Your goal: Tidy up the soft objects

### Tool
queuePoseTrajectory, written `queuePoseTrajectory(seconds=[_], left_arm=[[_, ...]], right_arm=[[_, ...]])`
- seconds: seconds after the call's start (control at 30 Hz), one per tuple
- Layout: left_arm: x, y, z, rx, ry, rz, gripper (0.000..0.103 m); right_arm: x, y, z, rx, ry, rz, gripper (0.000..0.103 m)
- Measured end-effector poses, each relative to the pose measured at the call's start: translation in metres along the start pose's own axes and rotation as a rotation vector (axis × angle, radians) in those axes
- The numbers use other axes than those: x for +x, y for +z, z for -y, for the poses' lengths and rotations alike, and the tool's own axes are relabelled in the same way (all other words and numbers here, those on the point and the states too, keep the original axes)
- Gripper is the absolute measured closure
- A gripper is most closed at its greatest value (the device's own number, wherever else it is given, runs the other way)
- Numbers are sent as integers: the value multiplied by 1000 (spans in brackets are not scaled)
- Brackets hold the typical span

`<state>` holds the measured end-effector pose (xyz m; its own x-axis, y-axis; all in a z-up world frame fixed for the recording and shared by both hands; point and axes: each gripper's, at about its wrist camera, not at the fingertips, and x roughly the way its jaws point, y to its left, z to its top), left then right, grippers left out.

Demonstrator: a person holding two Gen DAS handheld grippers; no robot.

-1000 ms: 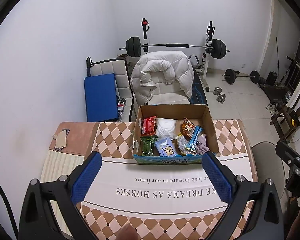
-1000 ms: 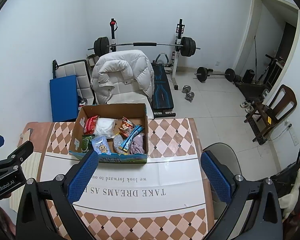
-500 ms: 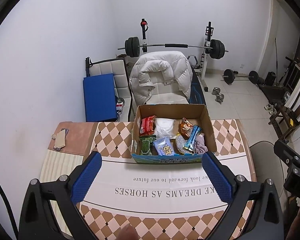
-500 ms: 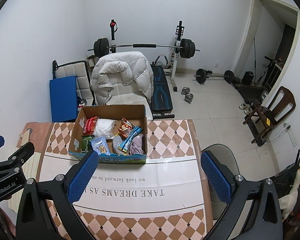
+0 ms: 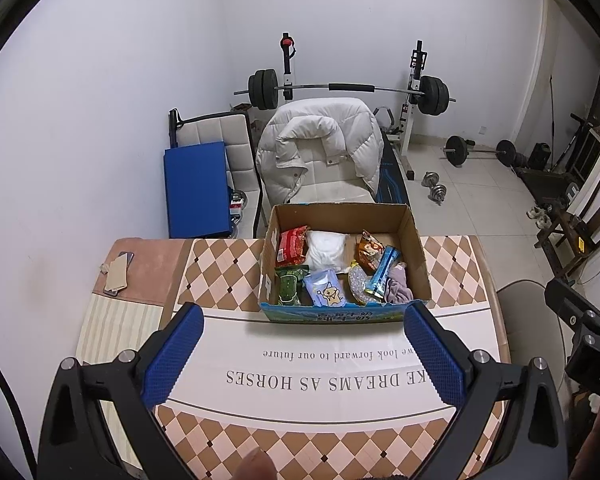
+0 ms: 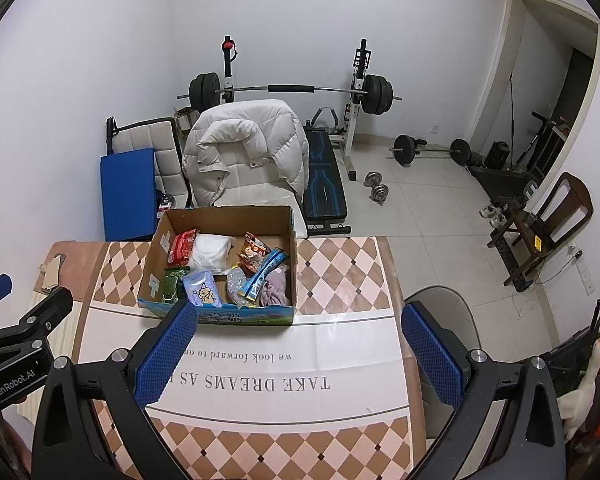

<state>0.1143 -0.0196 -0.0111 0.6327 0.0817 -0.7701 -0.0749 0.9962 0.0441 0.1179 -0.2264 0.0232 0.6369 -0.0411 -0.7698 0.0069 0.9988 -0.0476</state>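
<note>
Both the left tool [image 5: 303,350] and the right tool [image 6: 298,346] hover spread and empty above the bench [image 5: 340,432], on the near side of the cardboard box [image 5: 342,216] holding the soft packets, so a low reach could likely snag its near wall and shove it away.

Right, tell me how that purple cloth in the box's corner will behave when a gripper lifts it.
The purple cloth lies crumpled in the cardboard box, so it is probably floppy and will drape and hang when lifted. It looks light for its bulk. The blue packet leans on it, so lifting the cloth may well shift or drag that packet along.
</note>
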Motion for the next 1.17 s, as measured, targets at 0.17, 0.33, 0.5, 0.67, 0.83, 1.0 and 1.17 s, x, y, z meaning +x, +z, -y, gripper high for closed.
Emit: queuePoseTrajectory(seconds=[0.17,0.33,0.5,0.67,0.83,1.0,1.17], left_arm=[[0,1,-1,1,0,0,0],[1,1,-2,0,0,-2,0],[1,1,-1,1,0,-3,0],[2,1,-1,-1,-1,-3,0],[2,2,-2,-2,0,-5,0],[2,2,-2,-5,0,-7,0],[4,-4,-2,-31,-8,8,0]], right_arm=[[1,1,-1,-4,3,1,0],[2,1,0,-6,2,1,0],[1,2,0,-10,5,2,0],[2,2,0,-12,6,1,0],[2,1,0,-11,7,-2,0],[2,0,-1,-10,7,0,0],[3,1,-1,-14,9,1,0]])
